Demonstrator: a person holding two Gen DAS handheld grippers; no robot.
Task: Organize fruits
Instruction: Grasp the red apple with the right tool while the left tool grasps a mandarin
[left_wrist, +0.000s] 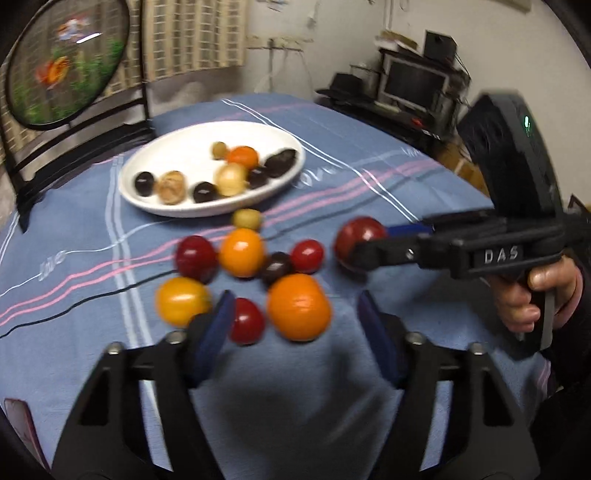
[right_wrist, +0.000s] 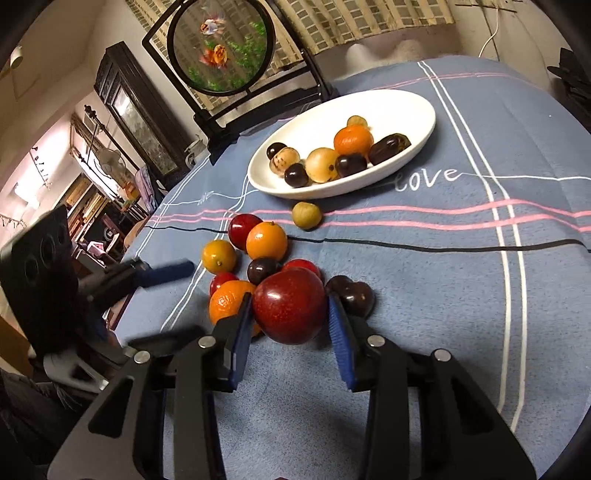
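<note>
Fruit sits in a loose cluster on the blue tablecloth (right_wrist: 424, 295), on the near side of the white plate (right_wrist: 413, 110). Your right gripper (right_wrist: 290, 317) has its blue pads on either side of the big red plum (right_wrist: 290, 308), one pad against each flank, so it is grasping that plum at the near edge of the cluster; from the left wrist view the same plum (left_wrist: 360, 236) shows at the tips of your right gripper (left_wrist: 364, 245), off to the right of the pile. Just beside the plum lie a large orange (right_wrist: 225, 301) on its left and a dark, heart-shaped fruit (right_wrist: 352, 295) on its right, behind the right pad. Farther toward the plate are a small dark fruit (right_wrist: 262, 269), another orange (right_wrist: 266, 240), a yellow-orange fruit (right_wrist: 218, 255), a red fruit (right_wrist: 242, 227) and a small greenish one (right_wrist: 306, 215) nearest the plate rim.

Your left gripper (left_wrist: 295, 321) hangs released, jaws spread wide, just over the near edge of the cluster, with a small red fruit (left_wrist: 247, 321) and a large orange (left_wrist: 298, 307) between its pads.

On the plate lie several dark fruits, two tan ones and an orange (right_wrist: 352, 140). Behind the plate stands a round goldfish screen (right_wrist: 221, 46) in a black frame.
</note>
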